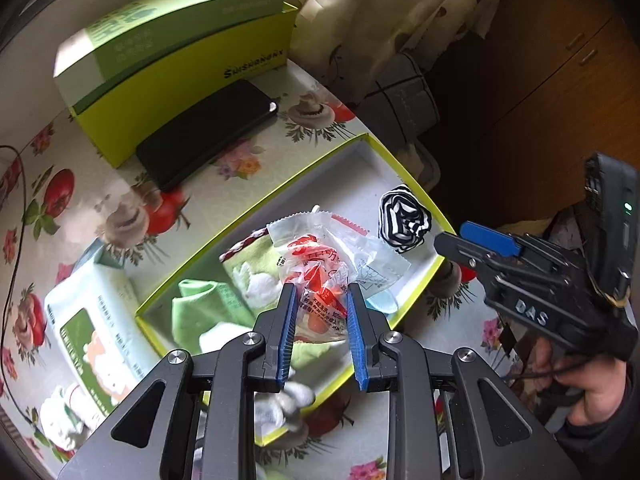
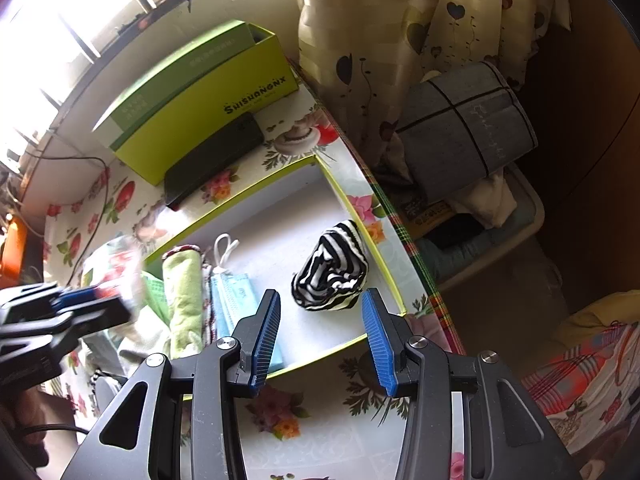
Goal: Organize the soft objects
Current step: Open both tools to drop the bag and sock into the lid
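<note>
Crinkled clear plastic packet (image 1: 320, 264) with red print, pinched between the ribbed blue jaws of the left gripper (image 1: 322, 292) above the shallow tray (image 1: 280, 188) with lime-green rim and matte white floor. In the tray: rolled black-and-white striped sock (image 2: 332, 272), lumpy and soft, near the right wall; fuzzy green towel (image 2: 182, 280) with red braided edge; flat pale-blue mask (image 2: 236, 292) with white loop, just beside the towel. Right gripper (image 2: 320, 320) with jaws wide, holding nothing, hovering near the striped sock. Glossy flower-and-tomato oilcloth over the tabletop (image 2: 320, 408). Beyond the tray, rectangular green box (image 1: 180, 60), smooth black phone (image 1: 208, 132) leaning against it. Soft wipes pack (image 1: 96, 320) left of the tray.
</note>
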### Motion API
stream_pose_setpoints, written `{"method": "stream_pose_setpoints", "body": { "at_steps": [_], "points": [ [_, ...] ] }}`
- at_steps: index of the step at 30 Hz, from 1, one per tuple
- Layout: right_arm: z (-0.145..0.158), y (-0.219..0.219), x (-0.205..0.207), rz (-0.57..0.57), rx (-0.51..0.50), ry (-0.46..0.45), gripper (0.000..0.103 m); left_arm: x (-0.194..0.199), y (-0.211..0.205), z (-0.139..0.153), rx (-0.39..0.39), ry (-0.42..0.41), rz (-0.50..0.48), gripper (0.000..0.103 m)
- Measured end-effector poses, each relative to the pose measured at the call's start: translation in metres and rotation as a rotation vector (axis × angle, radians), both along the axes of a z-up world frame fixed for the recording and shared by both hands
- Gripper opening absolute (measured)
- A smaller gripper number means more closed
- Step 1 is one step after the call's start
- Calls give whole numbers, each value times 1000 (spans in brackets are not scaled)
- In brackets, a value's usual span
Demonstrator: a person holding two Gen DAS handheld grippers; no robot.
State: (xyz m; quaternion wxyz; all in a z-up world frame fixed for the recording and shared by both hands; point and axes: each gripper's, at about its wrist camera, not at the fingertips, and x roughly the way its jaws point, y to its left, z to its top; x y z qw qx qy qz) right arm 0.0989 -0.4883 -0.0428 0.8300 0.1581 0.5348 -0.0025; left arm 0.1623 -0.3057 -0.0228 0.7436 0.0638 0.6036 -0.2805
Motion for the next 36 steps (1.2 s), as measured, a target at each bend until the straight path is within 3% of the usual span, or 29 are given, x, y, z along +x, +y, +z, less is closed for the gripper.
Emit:
{"method": "stream_pose_setpoints", "body": {
  "at_steps": [13,16,18,26,36],
  "points": [
    [-8,-12,-16,-44,32,16,42,32,-57,-33,40,16,-92,25],
    [-9,-15,-17,-50,33,17,42,39,-65,-29,4,11,-95,31],
    [-10,-16,-16,-52,35,17,42,42,-67,-26,-7,-14,-89,41],
    [-9,-7,-8,-26,38,10,42,49,-48,-21,-18,-16,-29,44],
    [5,16,-7,16,32,0,42,26,-16,-5,-14,-1,18,44]
  ]
}}
